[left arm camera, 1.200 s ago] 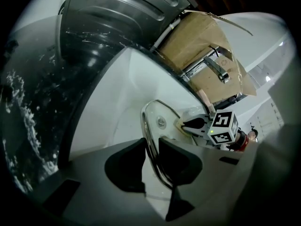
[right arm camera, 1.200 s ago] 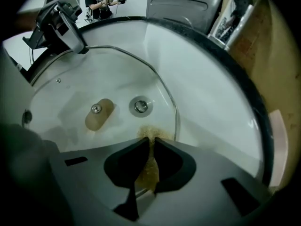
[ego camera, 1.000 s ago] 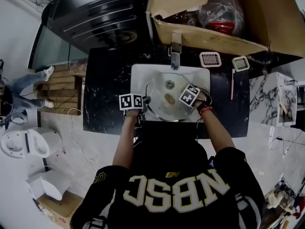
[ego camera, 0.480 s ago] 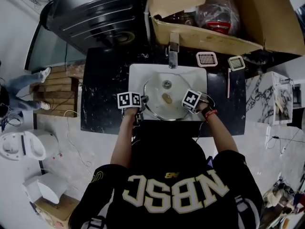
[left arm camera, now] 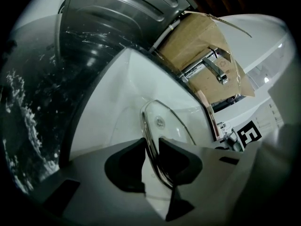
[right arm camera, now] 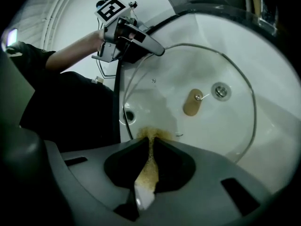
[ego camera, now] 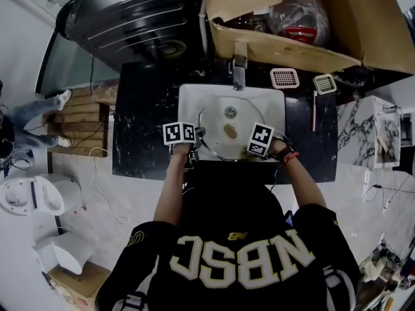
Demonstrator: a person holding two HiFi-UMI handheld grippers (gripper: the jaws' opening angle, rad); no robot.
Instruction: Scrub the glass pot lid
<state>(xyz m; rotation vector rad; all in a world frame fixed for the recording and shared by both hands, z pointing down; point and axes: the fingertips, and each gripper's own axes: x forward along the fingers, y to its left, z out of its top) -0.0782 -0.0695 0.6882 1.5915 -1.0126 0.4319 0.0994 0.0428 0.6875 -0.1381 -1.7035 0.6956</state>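
**Head view.** The glass pot lid (ego camera: pixel 224 118) is lying in the white sink (ego camera: pixel 188 97), which is set in the black worktop (ego camera: pixel 139 131) below the faucet (ego camera: pixel 239 70). The left tool (ego camera: pixel 198 135) is meeting the lid's left edge. The right tool (ego camera: pixel 250 150) is hanging over its near right part. The person's shoulders are cutting off the sink's near edge, and both tools' jaws are too small to read here.

**Left gripper view.** The jaws are clamping the lid's metal rim (left arm camera: pixel 151 149) edge-on, so this tool is gripping the lid. Whether the lid's far edge is resting on the basin is not showing.

**Right gripper view.** The jaws are closed on a yellow-brown scouring pad (right arm camera: pixel 149 147), and its front edge is sitting at the glass just inside the near rim. The tan knob (right arm camera: pixel 192 102) and the drain (right arm camera: pixel 220 91) are showing further in. I cannot tell which face of the glass the knob is on, nor whether the pad is actually pressing.

**Judgement.** A scrubbing stroke near the rim appears to be in hand. To do it well:
- Hold the left grip firm.
- Lay the pad flat on the glass.
- Work in overlapping passes around the knob.
- Keep the pressure moderate, so the lid is not levered out of the clamp.
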